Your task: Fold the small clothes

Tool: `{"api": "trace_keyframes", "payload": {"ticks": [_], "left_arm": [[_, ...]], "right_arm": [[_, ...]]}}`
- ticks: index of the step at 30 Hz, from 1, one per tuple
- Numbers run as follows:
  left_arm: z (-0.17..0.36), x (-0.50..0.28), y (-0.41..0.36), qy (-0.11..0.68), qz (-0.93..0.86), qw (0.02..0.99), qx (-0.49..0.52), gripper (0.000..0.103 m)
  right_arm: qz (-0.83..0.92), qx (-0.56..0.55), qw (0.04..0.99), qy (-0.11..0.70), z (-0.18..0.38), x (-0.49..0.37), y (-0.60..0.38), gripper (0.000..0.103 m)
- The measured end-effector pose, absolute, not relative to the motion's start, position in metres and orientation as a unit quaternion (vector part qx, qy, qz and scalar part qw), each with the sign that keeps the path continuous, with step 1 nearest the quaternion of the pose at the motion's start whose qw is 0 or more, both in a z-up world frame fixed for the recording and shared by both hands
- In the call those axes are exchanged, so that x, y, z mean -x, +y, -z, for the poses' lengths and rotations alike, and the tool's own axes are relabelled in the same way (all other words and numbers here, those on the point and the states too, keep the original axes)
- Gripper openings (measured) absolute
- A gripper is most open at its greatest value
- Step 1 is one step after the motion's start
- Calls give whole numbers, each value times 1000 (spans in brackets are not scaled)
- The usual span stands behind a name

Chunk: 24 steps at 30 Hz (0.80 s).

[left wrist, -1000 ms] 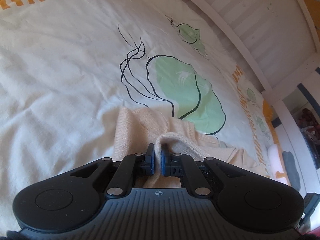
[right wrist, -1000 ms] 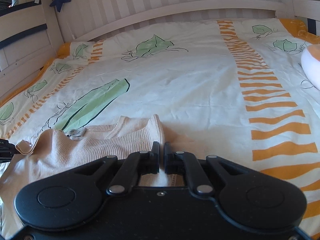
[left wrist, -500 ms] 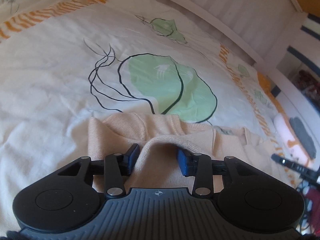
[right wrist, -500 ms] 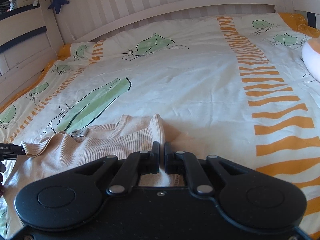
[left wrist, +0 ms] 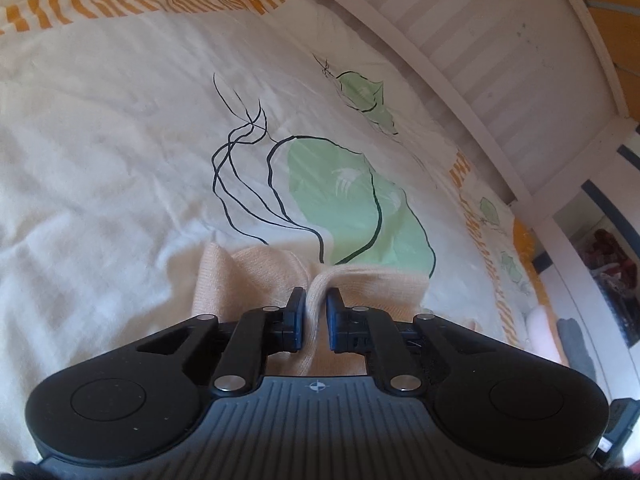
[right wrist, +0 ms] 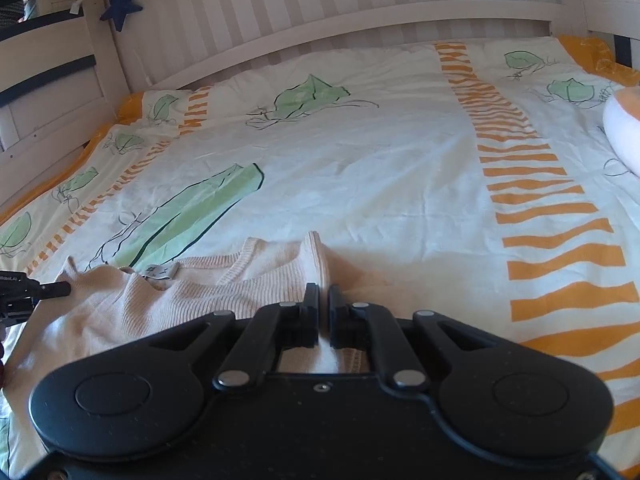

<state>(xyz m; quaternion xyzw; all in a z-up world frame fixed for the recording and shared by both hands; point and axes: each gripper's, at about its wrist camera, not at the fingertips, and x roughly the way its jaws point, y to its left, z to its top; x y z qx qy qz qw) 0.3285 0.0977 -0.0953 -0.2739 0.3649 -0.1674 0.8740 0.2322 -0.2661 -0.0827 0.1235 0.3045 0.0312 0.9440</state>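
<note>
spread over a white slatted bed frame [right wrist: 360,16]: cream duvet [right wrist: 380,168], green leaves, orange stripes. left gripper [left wrist: 316,304] closing on peach knit top [right wrist: 200,292]; right gripper [right wrist: 323,300] pinching its edge.

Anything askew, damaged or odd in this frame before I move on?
Nothing stands out. The peach knit top lies rumpled on the duvet, pinched by the right gripper; the left gripper is closing on a fold.
</note>
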Motion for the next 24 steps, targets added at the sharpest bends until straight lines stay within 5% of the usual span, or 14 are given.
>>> {"api": "trace_keyframes", "payload": {"ticks": [3, 5, 8, 11, 14, 16, 24], "left_arm": [[95, -332, 91, 377, 180, 875, 246, 14], [97, -333, 85, 381, 191, 874, 234, 31], [97, -338, 75, 381, 204, 877, 210, 42], [97, -340, 67, 378, 212, 882, 188, 45], [99, -338, 68, 373, 215, 882, 191, 36], [100, -336, 73, 370, 197, 886, 199, 3], [84, -326, 86, 323, 142, 908, 224, 4]], "right_arm": [[-34, -127, 940, 313, 85, -235, -266, 19], [-37, -136, 939, 315, 87, -236, -268, 21], [-42, -141, 936, 319, 88, -240, -270, 22], [-47, -136, 936, 321, 89, -244, -268, 24], [-52, -128, 936, 322, 91, -245, -265, 24], [-54, -120, 938, 321, 92, -246, -263, 11], [-24, -91, 962, 256, 67, -237, -261, 10]]}}
